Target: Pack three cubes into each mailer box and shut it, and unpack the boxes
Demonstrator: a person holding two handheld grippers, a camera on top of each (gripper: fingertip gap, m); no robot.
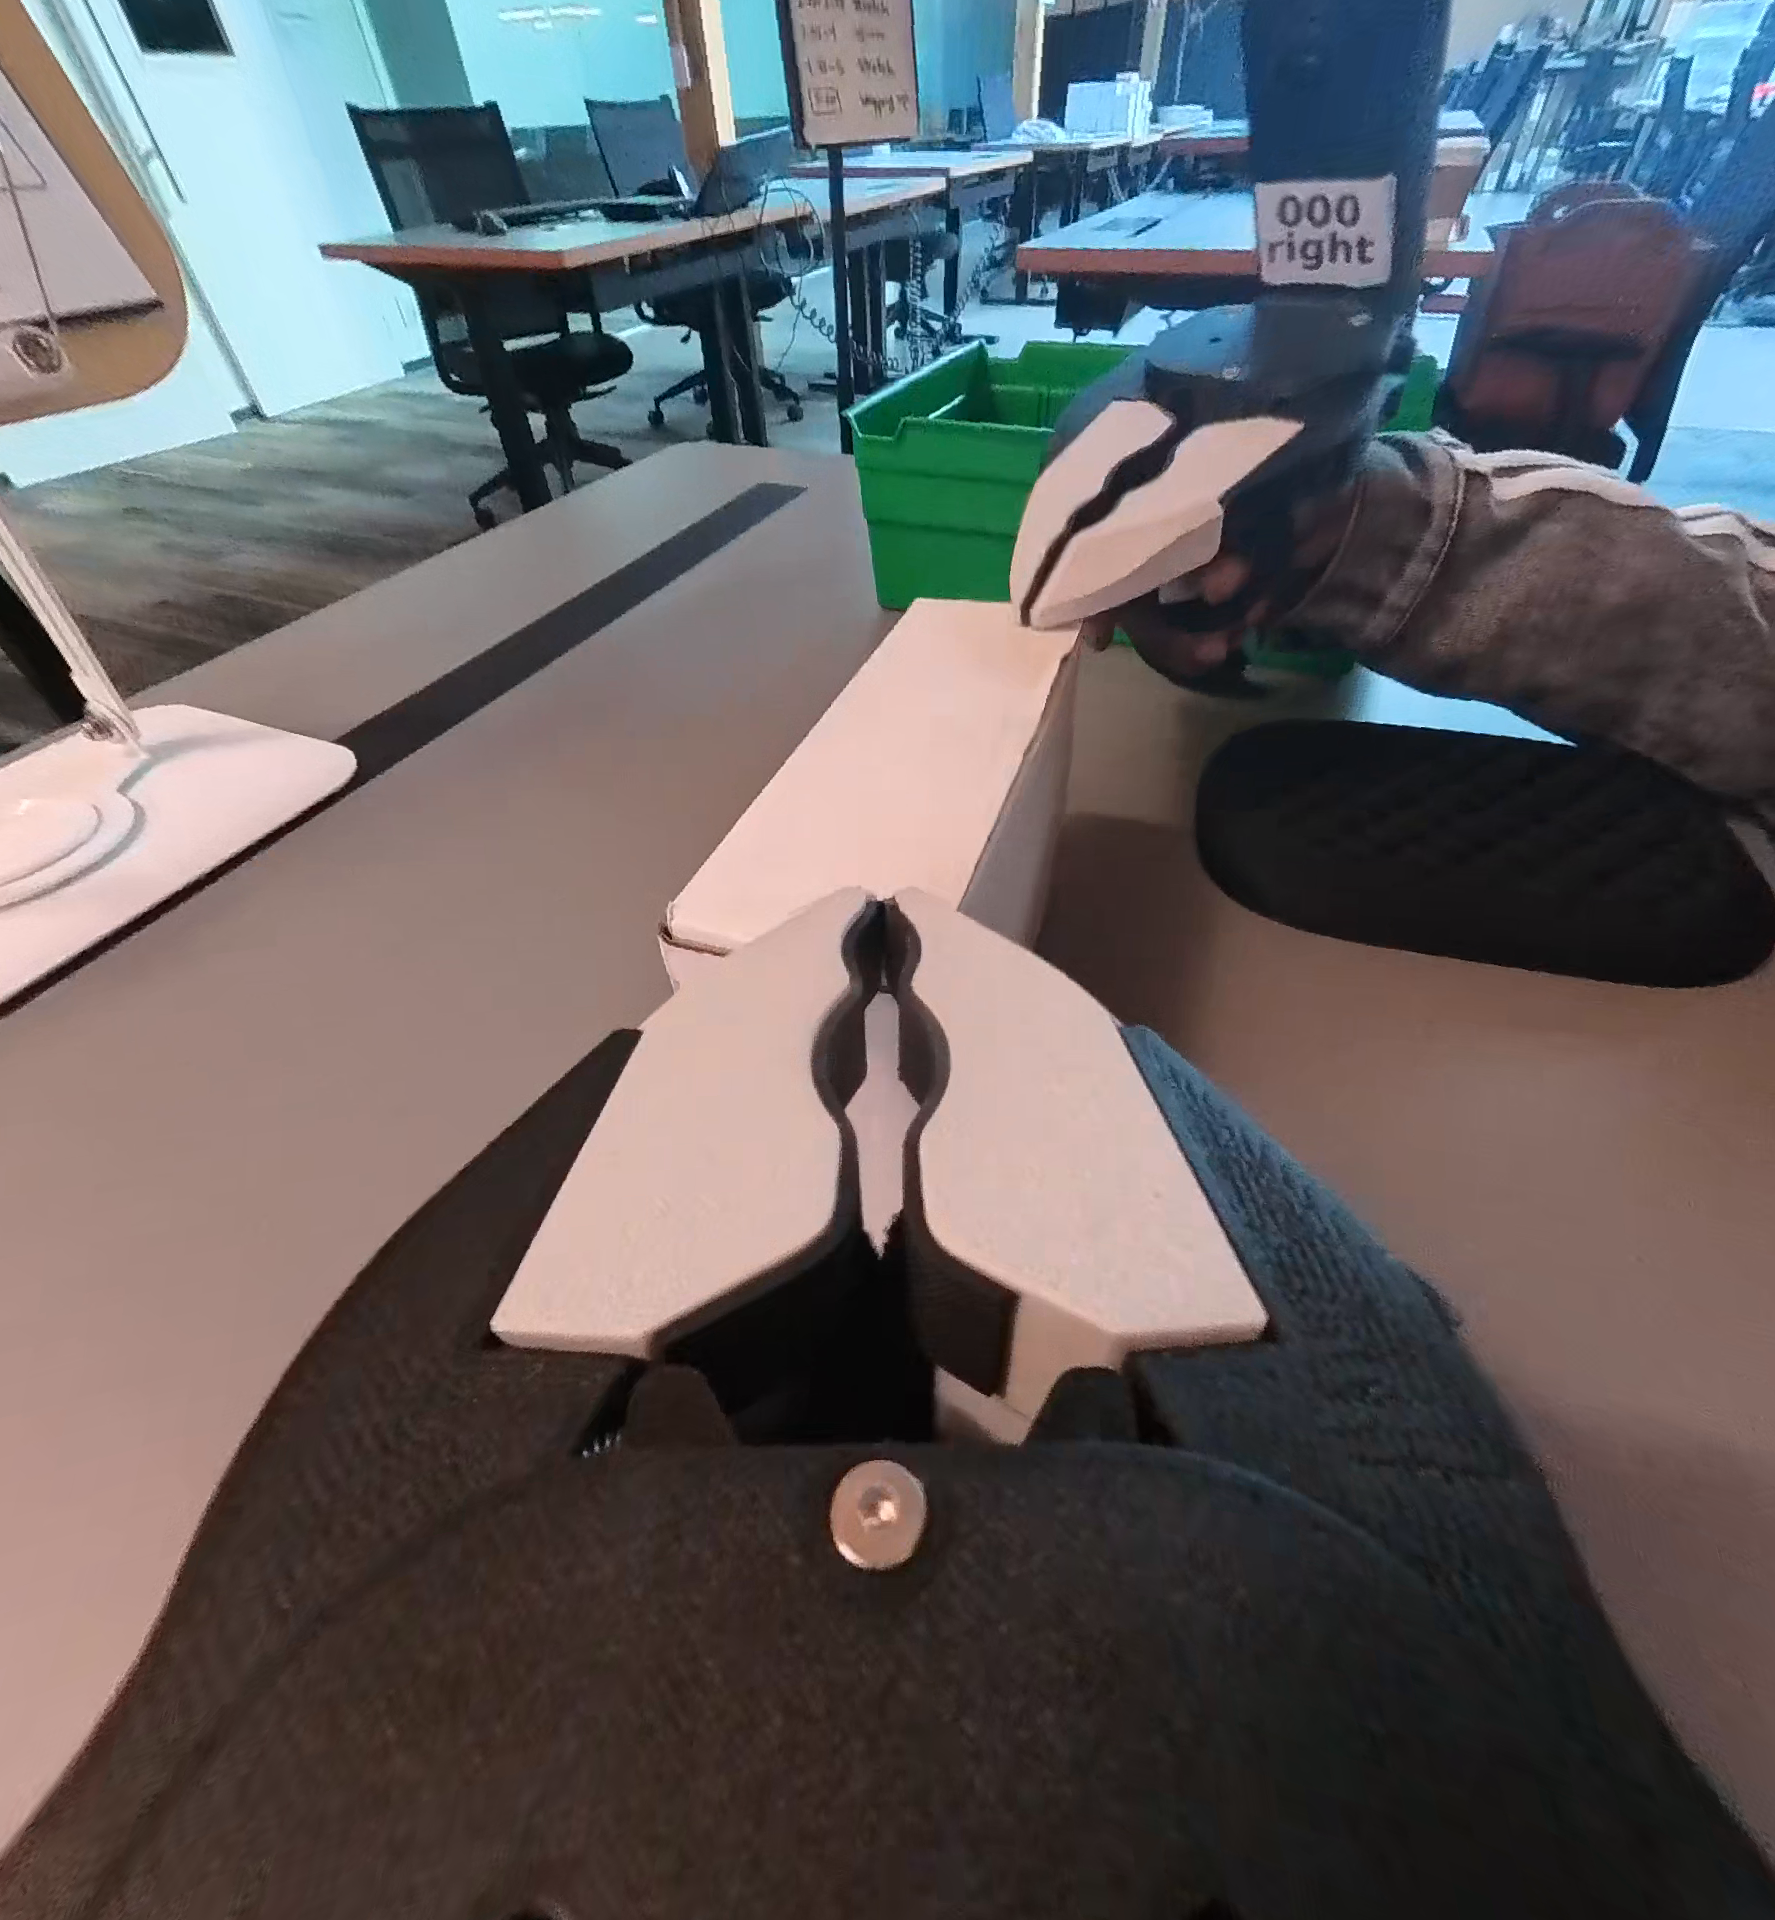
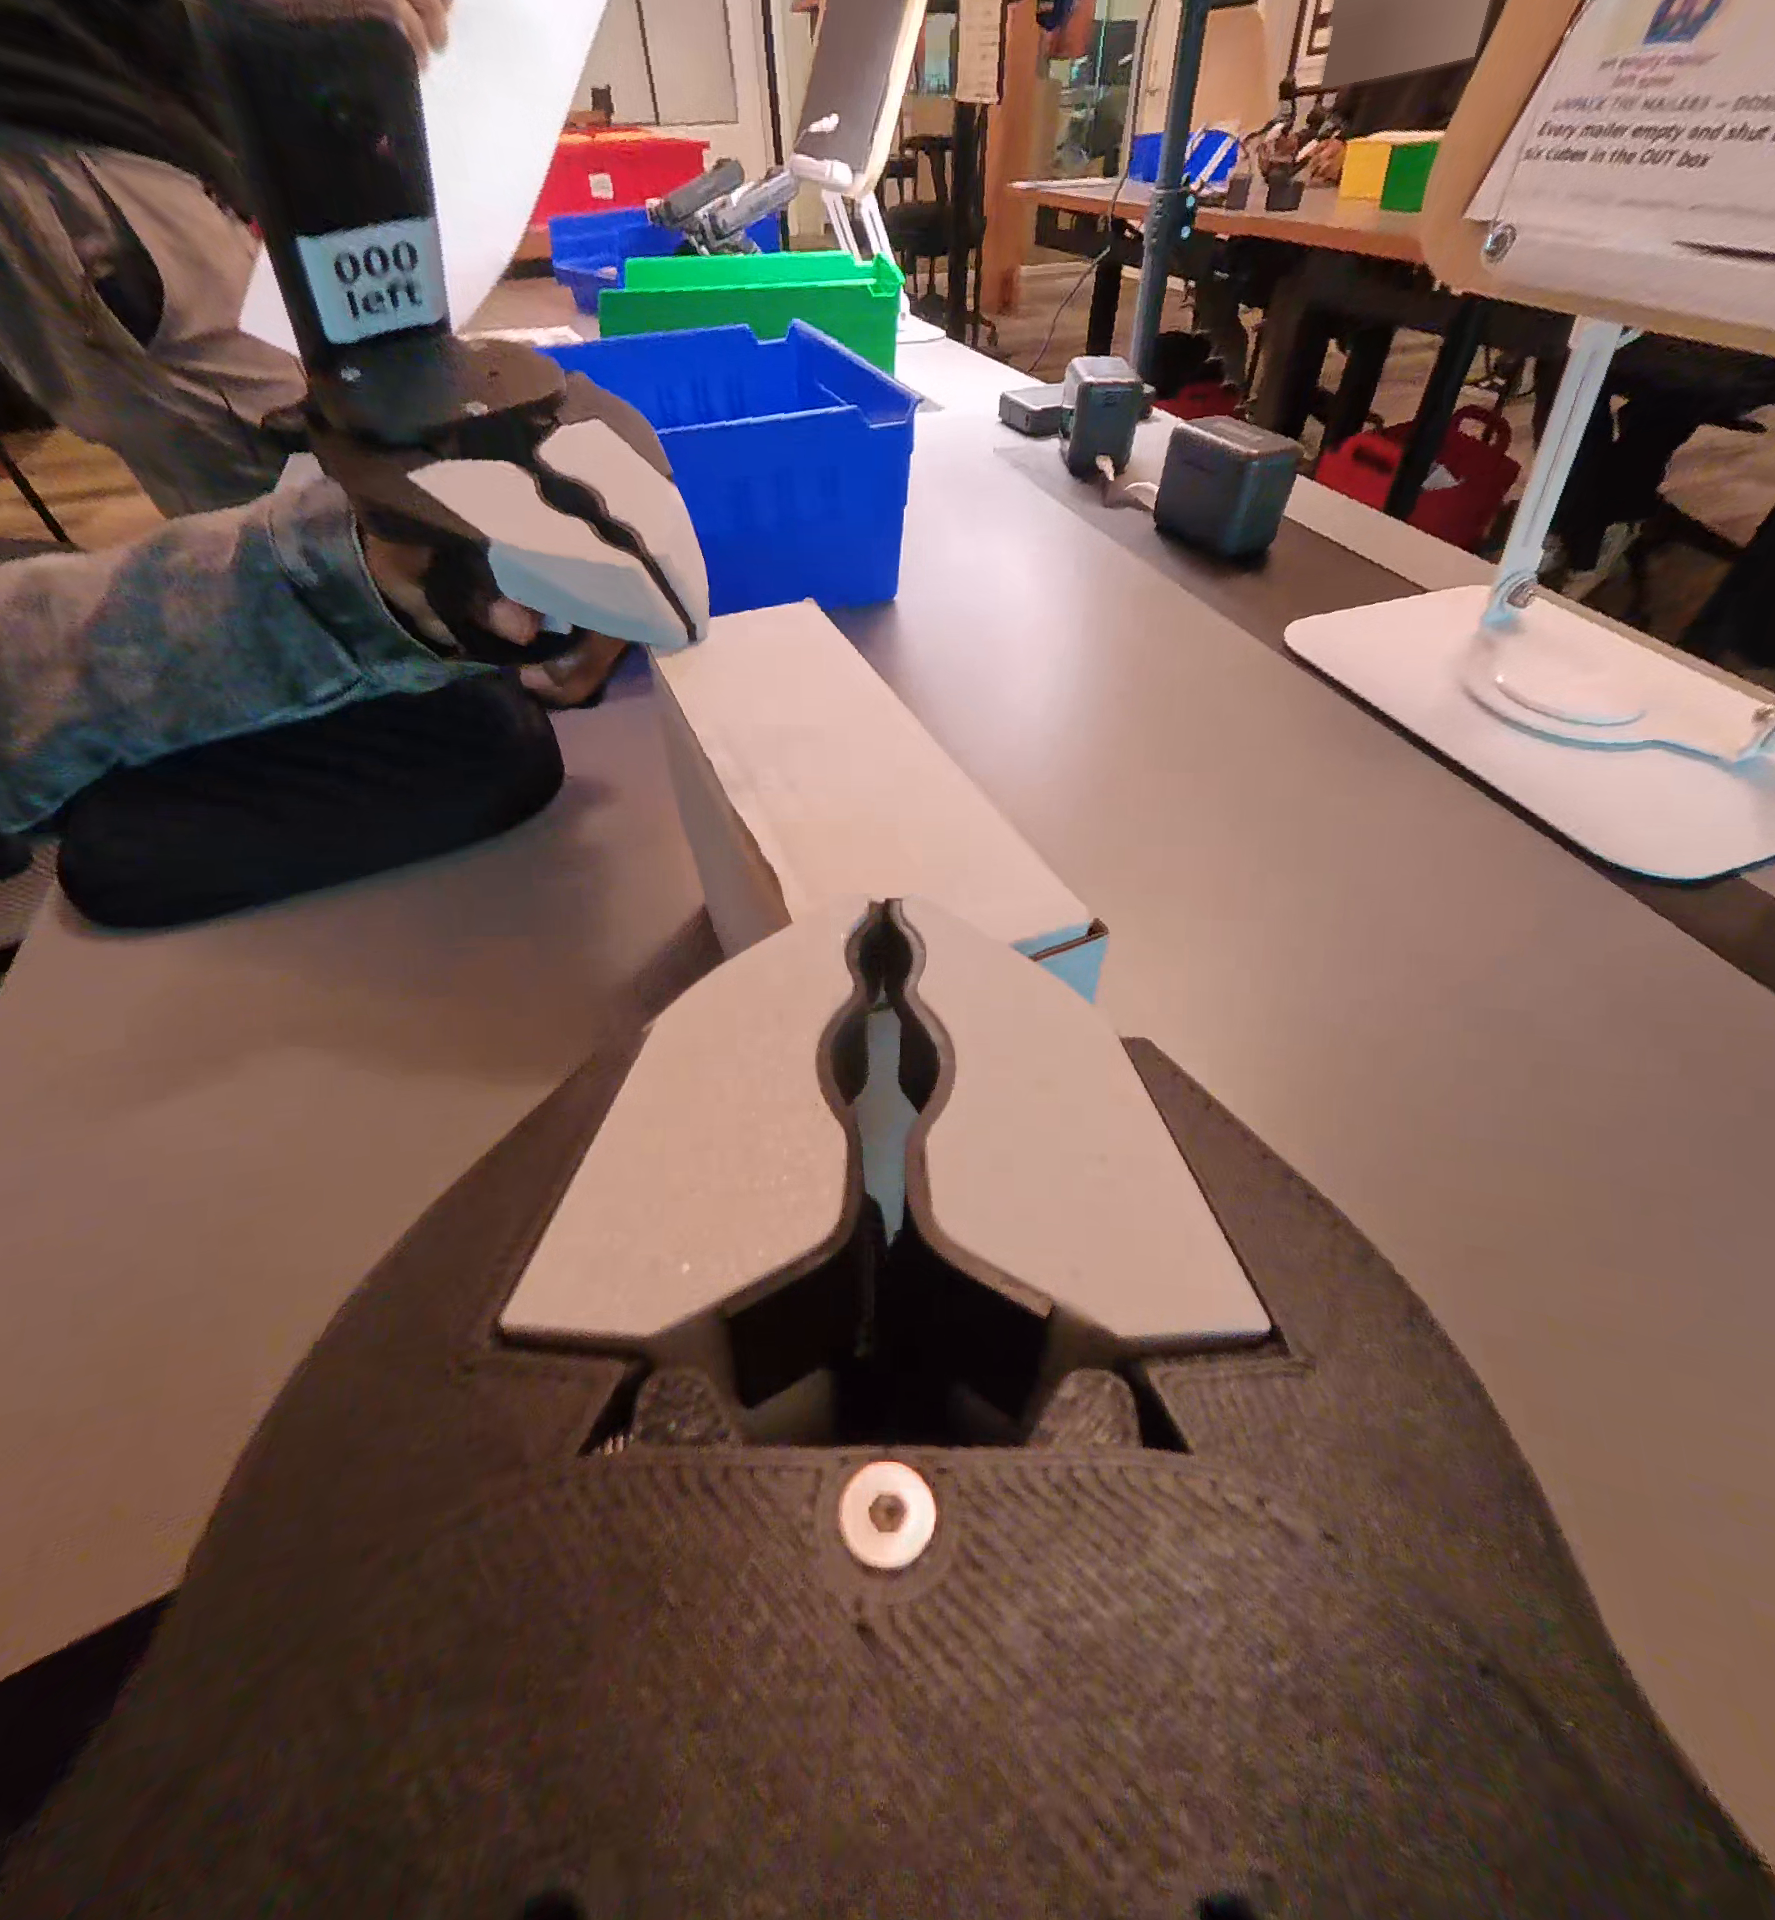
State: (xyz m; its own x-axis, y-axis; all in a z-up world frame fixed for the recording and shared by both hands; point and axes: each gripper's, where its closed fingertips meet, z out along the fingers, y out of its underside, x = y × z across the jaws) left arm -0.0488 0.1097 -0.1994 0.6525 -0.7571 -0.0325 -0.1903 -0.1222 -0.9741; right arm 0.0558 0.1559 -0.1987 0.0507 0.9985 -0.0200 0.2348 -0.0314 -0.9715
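A white mailer box (image 1: 893, 769) lies with its lid down on the grey table (image 1: 343, 1039). My left gripper (image 1: 883, 904) is shut, its tips resting on the box's near end. My right gripper (image 1: 1044, 613) shows farther off, shut, tips on the box's far corner. In the right wrist view the box (image 2: 841, 769) runs away from my shut right gripper (image 2: 888, 909), whose tips sit on its near end. The left gripper (image 2: 691, 634) touches the far end. A light-blue corner (image 2: 1065, 956) peeks out beside the box. No cubes are visible.
A green bin (image 1: 924, 488) stands behind the box's far end. In the right wrist view a blue bin (image 2: 789, 468) and a green bin (image 2: 758, 301) stand beyond the box. There are white sign stands (image 1: 135, 790) (image 2: 1589, 727), grey chargers (image 2: 1226, 488), and a black pad (image 1: 1485, 852) under the sleeve. Some 12 centimeters of space lies between my two pairs of fingers.
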